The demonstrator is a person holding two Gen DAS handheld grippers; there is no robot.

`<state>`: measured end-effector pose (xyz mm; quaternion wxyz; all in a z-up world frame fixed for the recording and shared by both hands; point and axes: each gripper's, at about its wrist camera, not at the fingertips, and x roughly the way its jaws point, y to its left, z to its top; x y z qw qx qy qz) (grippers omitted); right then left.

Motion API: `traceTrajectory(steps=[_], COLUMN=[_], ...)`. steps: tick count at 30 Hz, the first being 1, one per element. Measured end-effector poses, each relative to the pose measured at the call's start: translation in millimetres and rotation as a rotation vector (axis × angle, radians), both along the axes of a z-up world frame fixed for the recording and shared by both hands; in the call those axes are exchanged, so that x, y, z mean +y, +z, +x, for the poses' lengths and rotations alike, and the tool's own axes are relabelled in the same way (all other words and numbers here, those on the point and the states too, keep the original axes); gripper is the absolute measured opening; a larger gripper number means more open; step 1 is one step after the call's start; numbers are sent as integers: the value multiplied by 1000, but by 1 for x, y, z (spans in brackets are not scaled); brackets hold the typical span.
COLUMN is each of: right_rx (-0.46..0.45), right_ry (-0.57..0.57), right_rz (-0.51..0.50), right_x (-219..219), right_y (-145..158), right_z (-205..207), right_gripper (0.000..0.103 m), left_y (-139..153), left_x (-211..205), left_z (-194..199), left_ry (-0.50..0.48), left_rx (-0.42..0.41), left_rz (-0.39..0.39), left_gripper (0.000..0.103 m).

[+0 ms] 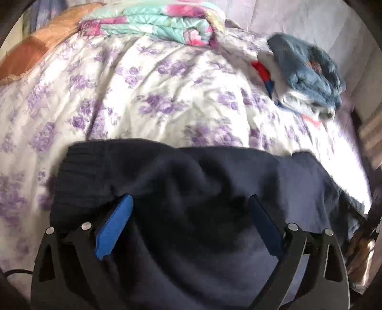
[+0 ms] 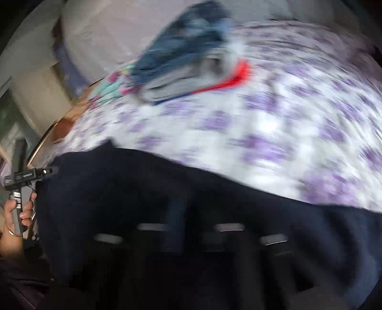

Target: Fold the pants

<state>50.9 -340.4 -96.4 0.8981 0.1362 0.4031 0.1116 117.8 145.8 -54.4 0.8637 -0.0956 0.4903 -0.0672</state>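
Lying across the near edge of the bed, the dark navy knit pants spread over the white bedspread printed with purple flowers, their ribbed band at the left end in the left wrist view. The left gripper stands with its blue-padded fingers set wide apart; the navy cloth bulges up between them, though whether either pad presses it I cannot tell. In the right wrist view, heavily blurred, the right gripper sits low over the same dark pants; its fingers are smeared into the dark fabric, so their opening and any hold cannot be told. At that view's left edge a bare hand grips a gray handle. Farther back on the bed rest a pile of blue fleece and white folded clothes and a rolled teal-and-pink quilt.
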Motion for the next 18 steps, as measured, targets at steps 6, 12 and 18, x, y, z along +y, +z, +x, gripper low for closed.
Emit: traceTrajectory(steps=[6,12,18], right_rx=[-77,-168,-34], right_ry=[-315,-555,-421], right_rz=[-58,-164,-157], right_x=[-93,-143,-153], right_y=[20,51,24], right_z=[-95,-199,-188], right_gripper=[14,69,5], left_y=[2,33,44], left_x=[-9,2,33], left_z=[-27,-72,-111], left_ry=[-7,17,118], left_rx=[-26,-63,-73], left_rz=[96,-8,-82], left_gripper=[95,96,96])
